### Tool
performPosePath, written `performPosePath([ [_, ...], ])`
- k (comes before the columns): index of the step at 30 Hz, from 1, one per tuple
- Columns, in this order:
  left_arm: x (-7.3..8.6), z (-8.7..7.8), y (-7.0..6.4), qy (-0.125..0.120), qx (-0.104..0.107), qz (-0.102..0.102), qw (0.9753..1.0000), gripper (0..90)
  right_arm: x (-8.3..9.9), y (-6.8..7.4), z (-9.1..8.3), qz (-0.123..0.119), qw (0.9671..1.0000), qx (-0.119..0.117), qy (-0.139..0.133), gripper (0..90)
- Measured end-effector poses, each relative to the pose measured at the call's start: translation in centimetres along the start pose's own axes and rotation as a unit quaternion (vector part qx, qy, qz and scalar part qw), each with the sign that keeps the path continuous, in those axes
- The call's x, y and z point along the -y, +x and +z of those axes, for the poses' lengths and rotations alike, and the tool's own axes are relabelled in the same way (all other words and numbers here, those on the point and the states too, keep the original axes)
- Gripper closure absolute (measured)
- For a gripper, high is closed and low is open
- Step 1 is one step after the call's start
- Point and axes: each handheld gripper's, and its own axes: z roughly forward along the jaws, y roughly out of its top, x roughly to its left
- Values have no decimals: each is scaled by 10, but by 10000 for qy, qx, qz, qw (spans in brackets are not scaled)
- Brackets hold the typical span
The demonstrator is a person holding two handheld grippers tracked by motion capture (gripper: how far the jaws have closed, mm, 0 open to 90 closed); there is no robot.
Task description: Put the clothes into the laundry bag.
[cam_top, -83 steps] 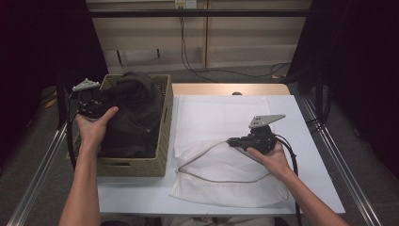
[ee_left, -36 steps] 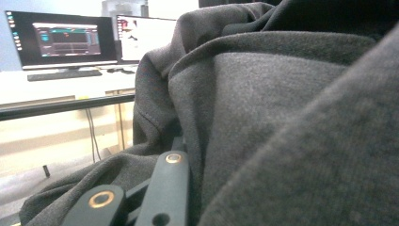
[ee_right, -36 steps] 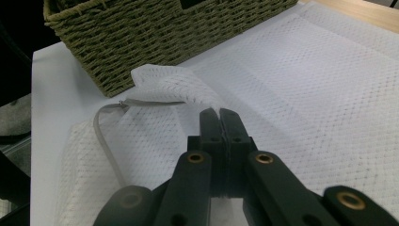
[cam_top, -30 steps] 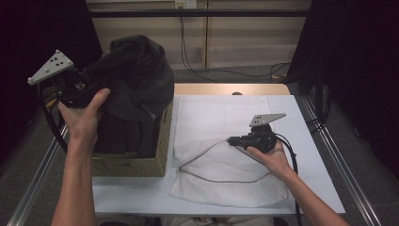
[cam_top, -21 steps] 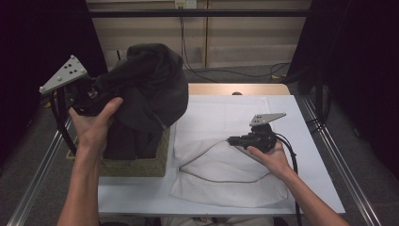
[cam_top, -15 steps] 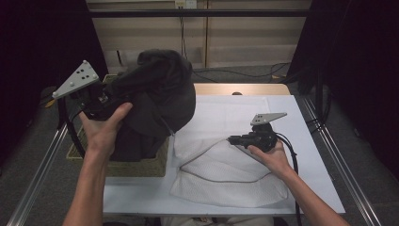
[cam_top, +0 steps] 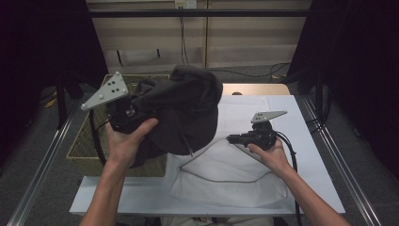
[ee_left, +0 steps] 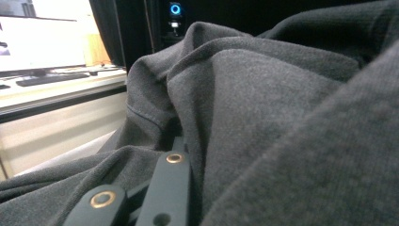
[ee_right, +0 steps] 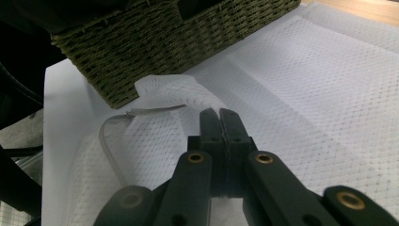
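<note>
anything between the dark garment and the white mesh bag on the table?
Nothing visible. The left gripper holds the dark garment above the wicker basket; the white mesh bag lies open ahead, with the right gripper at its edge.

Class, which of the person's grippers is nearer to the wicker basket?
Left. The left gripper holds the dark garment above the wicker basket; the right gripper rests across the table on white mesh fabric.

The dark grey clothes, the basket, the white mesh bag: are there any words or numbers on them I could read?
No readable text anywhere.
Dark grey garment: plain fabric, no print or label showing.
Woven basket: no tag.
White mesh bag: no writing.
Left gripper grey plate: only small holes, no marks.
Glowing blue ring on a dark device behind: a light, not a letter; the small patch below it is too blurred to read.
</note>
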Motion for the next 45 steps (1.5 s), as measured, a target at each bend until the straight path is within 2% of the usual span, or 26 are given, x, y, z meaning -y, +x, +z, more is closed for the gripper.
performPosePath([
  [3, 0, 9, -7, 13, 172, -40, 9998, 773, 0, 0, 0, -26, 10000, -17, -13, 900],
  [5, -2, 14, -10, 167, 334, 18, 9993, 773, -1, 0, -1, -3, 10000, -6, -33, 900],
  [8, -1, 22, -16, 279, 439, 80, 9986, 774, -2, 0, -2, 2, 10000, -9, -71, 900],
  [12, 2, 30, -24, 219, 662, -35, 9976, 774, -1, -1, -1, 23, 10000, -6, -50, 900],
  [14, 3, 32, -28, 265, 742, 17, 9969, 774, -1, 0, -1, 39, 10000, -7, -52, 900],
  [15, 3, 34, -30, 247, 839, -35, 9962, 774, -1, -1, -1, 36, 10000, -10, -54, 900],
  [20, 4, 42, -44, 301, 1087, -41, 9936, 774, -2, -3, -4, 86, 9999, -15, -86, 900],
  [24, 13, 53, -55, 426, 1249, -12, 9912, 773, -2, -3, -5, 101, 9999, -14, -124, 900],
  [27, 30, 60, -60, 731, 1355, 32, 9881, 773, -3, -3, -8, 119, 9998, -21, -187, 900],
  [28, 35, 61, -62, 852, 1313, 74, 9876, 772, -2, -3, -10, 114, 9997, -70, -223, 900],
  [29, 42, 65, -64, 956, 1384, 56, 9857, 772, -2, -3, -10, 88, 9997, -65, -212, 900],
  [33, 63, 77, -71, 1257, 1430, 148, 9816, 769, -2, -2, -10, 95, 9998, -7, -180, 900],
  [35, 72, 82, -74, 1400, 1386, 217, 9802, 764, -2, -3, -8, 100, 9998, 19, -143, 900],
  [36, 76, 84, -74, 1480, 1403, 238, 9787, 763, -1, -3, -7, 112, 9999, 26, -117, 900],
  [37, 83, 87, -75, 1534, 1448, 155, 9774, 762, -1, -3, -6, 92, 9999, 27, -106, 900],
  [39, 94, 91, -77, 1740, 1502, 207, 9730, 761, -1, -2, -6, 109, 9999, 25, -96, 900],
  [40, 100, 94, -79, 1816, 1481, 227, 9719, 760, -1, -3, -5, 102, 9999, 22, -98, 900],
  [41, 109, 99, -80, 2008, 1509, 271, 9676, 759, -1, -3, -5, 104, 9999, 34, -83, 900],
  [45, 127, 112, -87, 2233, 1508, 356, 9623, 752, 0, -1, -2, 114, 9999, 40, 3, 900],
])
